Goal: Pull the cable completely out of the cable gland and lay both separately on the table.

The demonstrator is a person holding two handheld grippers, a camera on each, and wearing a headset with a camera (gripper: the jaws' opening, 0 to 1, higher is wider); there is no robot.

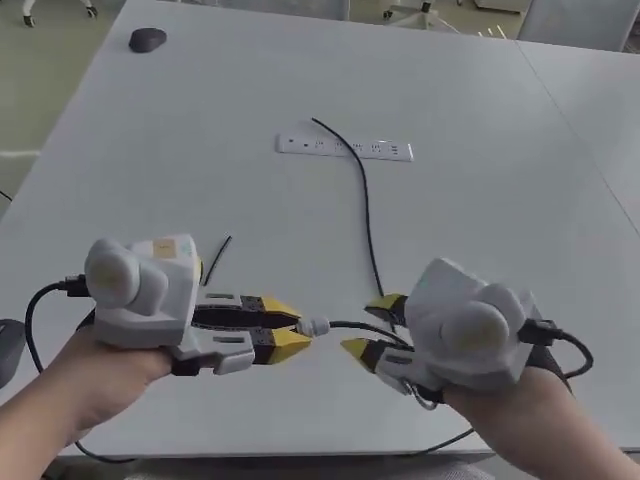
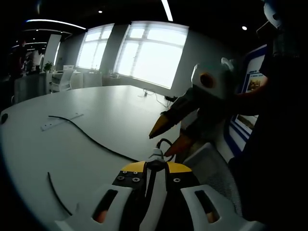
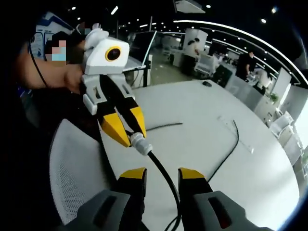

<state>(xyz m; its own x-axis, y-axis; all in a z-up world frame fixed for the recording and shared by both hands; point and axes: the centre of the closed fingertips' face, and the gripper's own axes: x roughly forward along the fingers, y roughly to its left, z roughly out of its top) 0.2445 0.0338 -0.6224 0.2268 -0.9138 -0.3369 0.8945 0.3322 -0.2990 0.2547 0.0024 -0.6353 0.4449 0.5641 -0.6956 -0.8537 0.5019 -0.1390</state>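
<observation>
The left tongs [image 1: 298, 333] are clenched on the white cable gland [image 1: 315, 327], held by the near edge of the bench [image 1: 480, 230]. The black cable [image 1: 366, 210] is still seated in it and passes between the right tongs [image 1: 371, 325], which stand released around it. By my judgement, the pull-out and both lay-downs remain.
</observation>
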